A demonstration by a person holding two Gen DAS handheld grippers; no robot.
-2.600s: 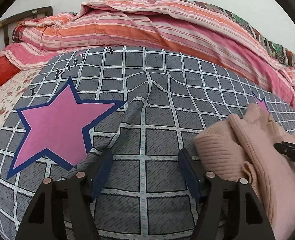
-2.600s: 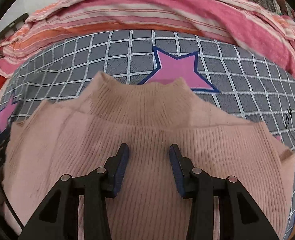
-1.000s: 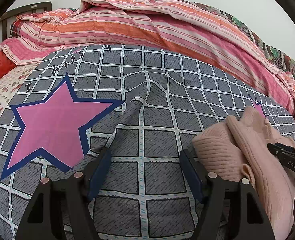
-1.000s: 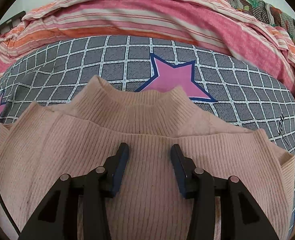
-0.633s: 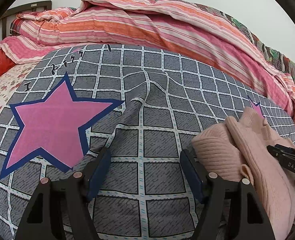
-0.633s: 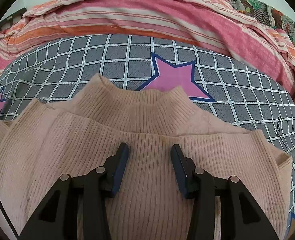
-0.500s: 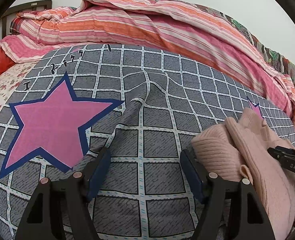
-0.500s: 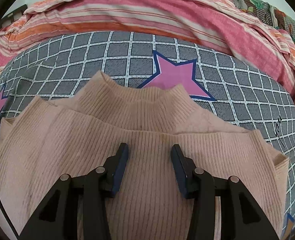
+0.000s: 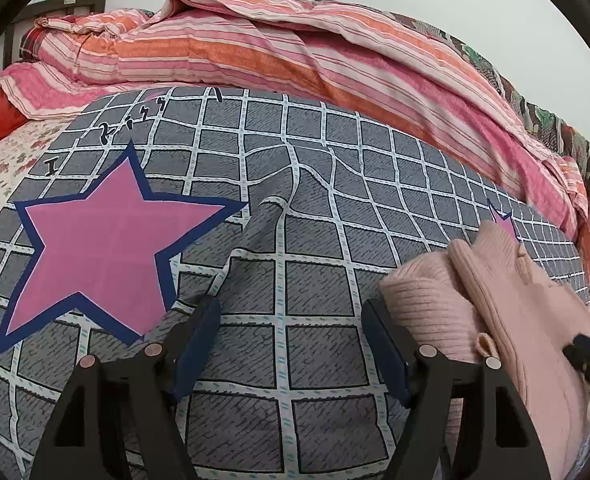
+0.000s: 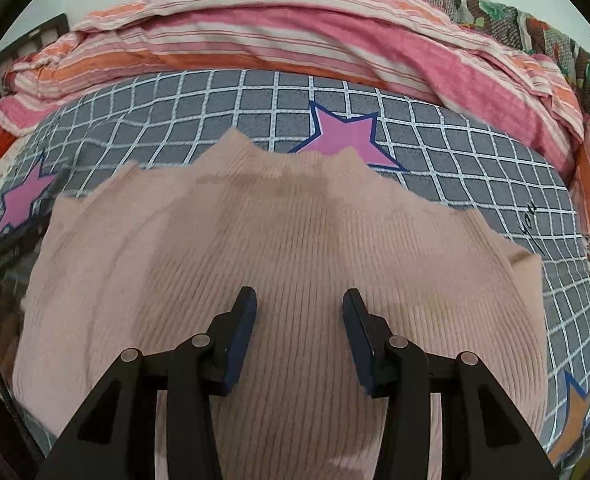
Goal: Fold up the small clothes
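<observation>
Gray checked bedding with pink stars lies under the left gripper, jaws wide apart and empty, the folded pink ribbed sweater at its three o'clock beneath the right gripper's parted jaws, striped quilt piled at twelve o'clock beyond.

One pale pink ribbed knit sweater lies on one grey checked bedspread. Two hand-held grippers: left, right. Pink stars on the bedspread: two clearly, plus possibly an orange one at the edge. One striped pink-and-orange quilt.
</observation>
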